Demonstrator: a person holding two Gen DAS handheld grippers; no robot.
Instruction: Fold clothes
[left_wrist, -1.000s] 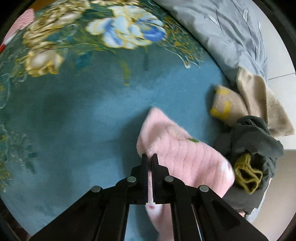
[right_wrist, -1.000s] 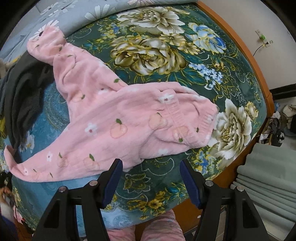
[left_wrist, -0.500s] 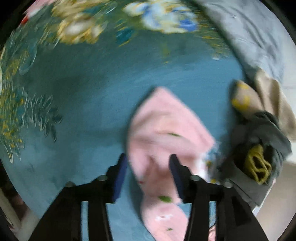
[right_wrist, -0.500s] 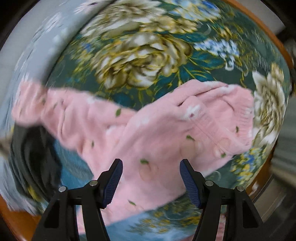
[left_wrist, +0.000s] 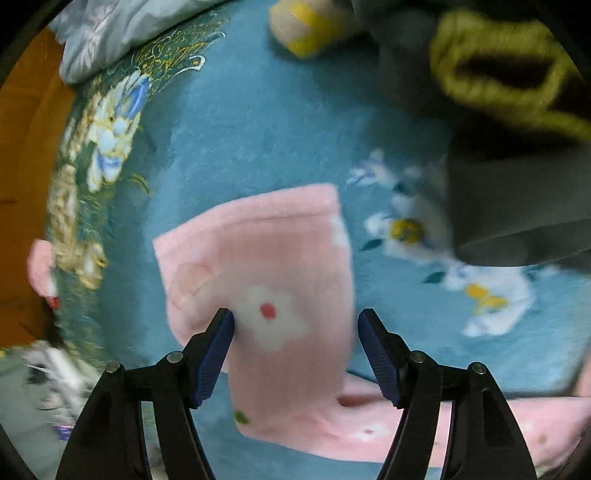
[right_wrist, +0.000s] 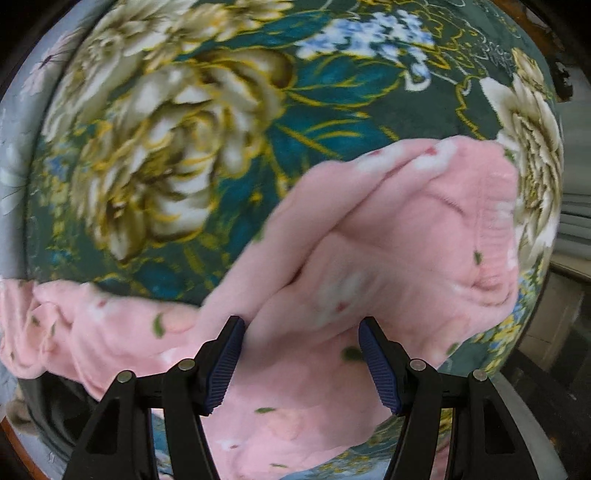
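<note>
bare teal blanket (left_wrist: 240, 140) open left of pink garment (left_wrist: 273, 258), grey-and-yellow clothes heap (left_wrist: 498, 110) crowding its right

One pink garment (left_wrist: 258, 258) – two claws, left (left_wrist: 295, 332), right (right_wrist: 301, 339).

Soft even light; motion blur; fisheye-bent, dark-vignetted edges.
</note>
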